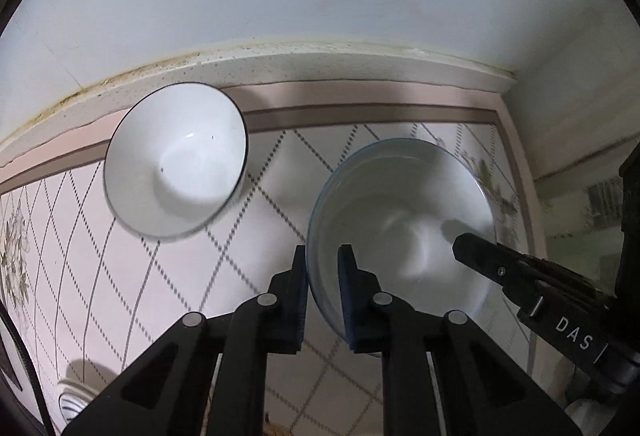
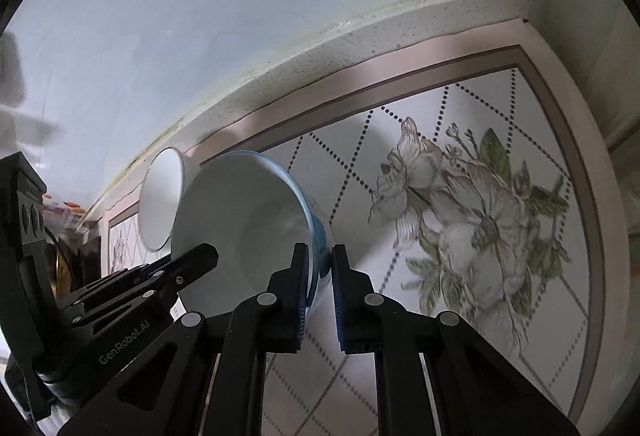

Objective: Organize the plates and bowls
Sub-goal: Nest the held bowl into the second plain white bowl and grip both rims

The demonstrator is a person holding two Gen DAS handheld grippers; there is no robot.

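A blue-rimmed bowl (image 1: 400, 220), white inside, is held above the tiled surface by both grippers. My left gripper (image 1: 323, 268) is shut on its left rim, one finger inside and one outside. My right gripper (image 2: 320, 268) is shut on its right rim (image 2: 316, 236); its finger shows in the left wrist view (image 1: 480, 256). A white bowl with a thin dark rim (image 1: 176, 160) sits to the left near the back ledge; it also shows in the right wrist view (image 2: 160, 196), behind the held bowl (image 2: 248, 220).
The surface is a tiled mat with a dotted diamond grid (image 1: 256, 220) and a flower print (image 2: 472, 212). A speckled stone ledge (image 1: 320, 64) and white wall run along the back. A wall corner closes the right side (image 1: 560, 108). Small clutter lies at far left (image 2: 68, 216).
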